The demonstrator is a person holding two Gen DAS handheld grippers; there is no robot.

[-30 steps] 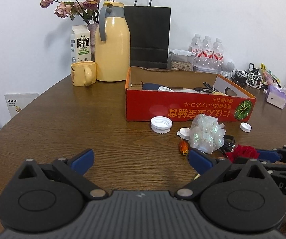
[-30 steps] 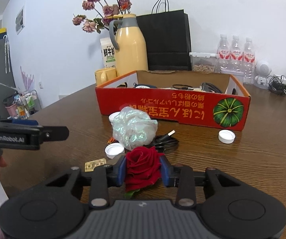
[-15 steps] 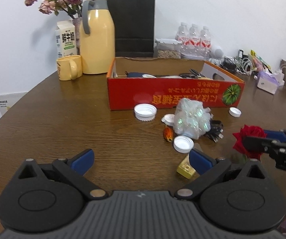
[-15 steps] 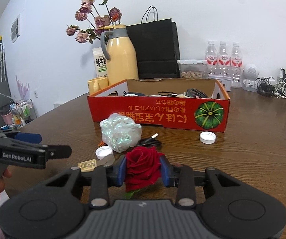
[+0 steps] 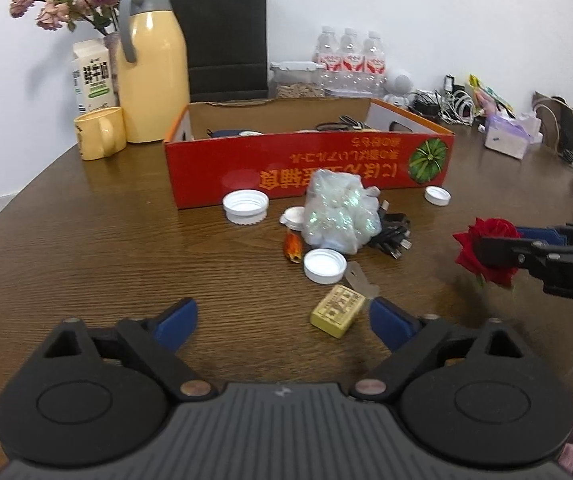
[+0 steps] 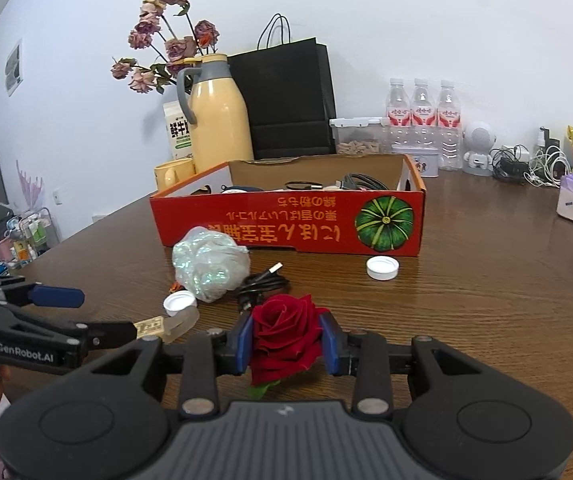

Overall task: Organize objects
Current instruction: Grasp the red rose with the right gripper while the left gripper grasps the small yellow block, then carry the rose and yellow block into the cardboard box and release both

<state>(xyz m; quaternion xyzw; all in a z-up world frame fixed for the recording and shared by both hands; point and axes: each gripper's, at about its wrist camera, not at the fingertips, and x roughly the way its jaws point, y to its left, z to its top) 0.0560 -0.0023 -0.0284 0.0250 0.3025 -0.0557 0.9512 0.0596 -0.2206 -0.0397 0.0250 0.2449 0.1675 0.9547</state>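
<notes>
**A:** What are the right tongs (image 6: 286, 340) doing?

**B:** They are clamped on a red rose (image 6: 284, 332), one blue pad pressed to each side of the bloom, a bit of green leaf showing below. From the left wrist view the rose (image 5: 486, 252) hangs above the bench (image 5: 86, 248), off to the right of the loose things.

**A:** And the left tongs (image 5: 282, 318)?

**B:** Wide apart but closing. A small yellow box (image 5: 338, 310) lies on the bench just inside the right-hand pad, near it but not pressed by it. Nothing is gripped. In the right wrist view the same box (image 6: 149, 326) sits at the tip of the near finger.

**A:** What else lies loose?

**B:** A shiny plastic bag (image 5: 340, 216) in the middle, touching a black cable (image 5: 392, 234) on its right. A white cap (image 5: 324, 266) lies just in front of the bag, a bigger white lid (image 5: 245, 207) near the box front, another small cap (image 5: 437, 195) to the right. A small orange object (image 5: 293, 246) lies beside the bag; I cannot tell what it is.

**A:** And the container?

**B:** A red cardboard box (image 5: 310, 168) with a green pumpkin print stands behind the clutter, open at the top, with some dark items inside. Behind it stand a yellow jug (image 5: 152, 68), a yellow mug (image 5: 100, 132), a milk carton (image 5: 92, 76), a black paper bag (image 5: 222, 36) and three water bottles (image 5: 350, 58).
</notes>
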